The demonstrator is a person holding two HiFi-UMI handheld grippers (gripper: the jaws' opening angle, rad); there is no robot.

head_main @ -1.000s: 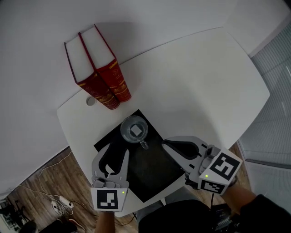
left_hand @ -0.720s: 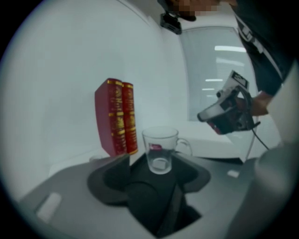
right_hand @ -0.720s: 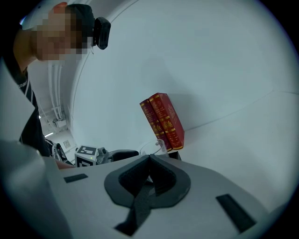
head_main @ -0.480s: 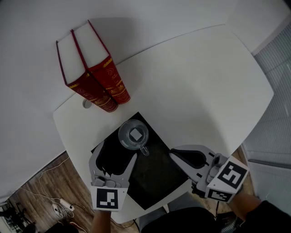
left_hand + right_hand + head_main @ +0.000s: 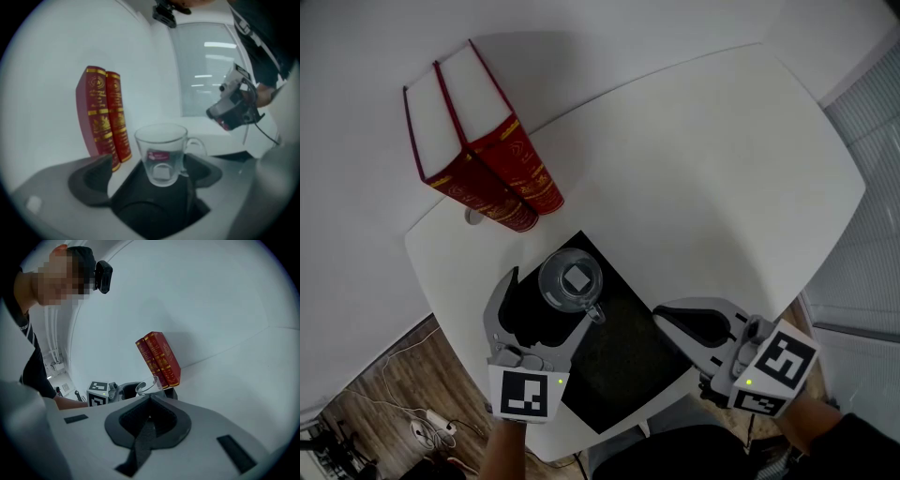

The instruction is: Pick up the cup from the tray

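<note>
**Left gripper (image 5: 549,296) opening round the cup (image 5: 572,280) on the tray (image 5: 623,352)**

Upright at the far corner of the black tray: a clear glass cup, empty, with a small label on its side and its handle turned toward the person's right. On either side of it, the jaws of the left gripper, spreading wide at this moment, pads clear of the glass. Right gripper (image 5: 664,317): jaws pressed together, nothing between them, just beside the tray's right edge and apart from the cup. Beyond the tray on the white bench (image 5: 712,178): two red books (image 5: 478,155) with gold-printed spines, upright side by side. Past the bench's left edge: wooden floor (image 5: 389,403).
</note>
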